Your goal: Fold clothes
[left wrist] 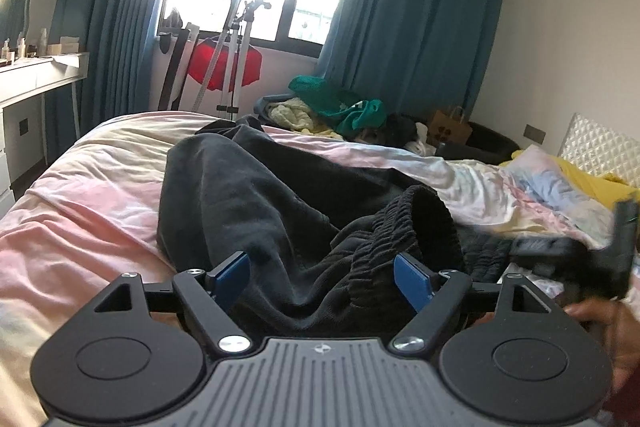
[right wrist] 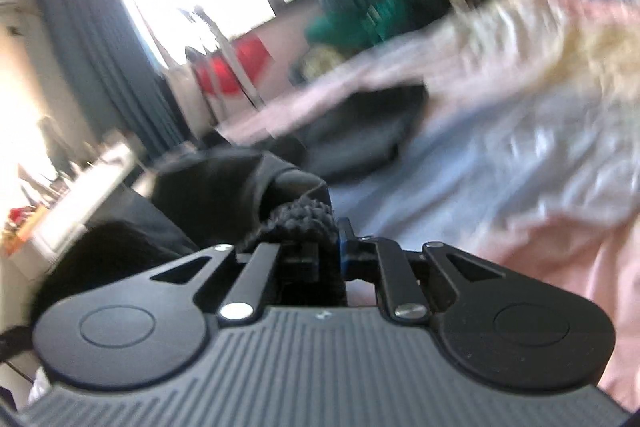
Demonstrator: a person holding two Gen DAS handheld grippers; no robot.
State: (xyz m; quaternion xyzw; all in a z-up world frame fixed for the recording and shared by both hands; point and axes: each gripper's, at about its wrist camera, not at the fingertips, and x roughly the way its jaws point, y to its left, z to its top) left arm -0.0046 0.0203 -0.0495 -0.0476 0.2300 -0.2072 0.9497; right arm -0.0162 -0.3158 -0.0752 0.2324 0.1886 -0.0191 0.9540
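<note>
Black trousers (left wrist: 256, 195) lie crumpled across the pastel bedspread (left wrist: 92, 195), with their gathered elastic waistband (left wrist: 400, 223) toward me. My left gripper (left wrist: 322, 279) hovers low over them, open. Its blue pads (left wrist: 230, 277) stand wide on either side of a fold of black cloth without pressing on it. In the blurred right wrist view my right gripper (right wrist: 330, 247) is shut on the ribbed waistband (right wrist: 300, 219), which bunches up above the jaws. The trousers' legs (right wrist: 360, 135) trail away over the bed. That gripper also shows as a dark blur (left wrist: 580, 255) at the right of the left wrist view.
A person's hand (left wrist: 600, 319) holds the right gripper. Behind the bed are a heap of green and pale clothes (left wrist: 340, 107), a paper bag (left wrist: 448, 127), a stand with a red cloth (left wrist: 224, 63) and teal curtains (left wrist: 412, 19). A white dresser (left wrist: 36, 79) stands left; a yellow item (left wrist: 592, 183) lies right.
</note>
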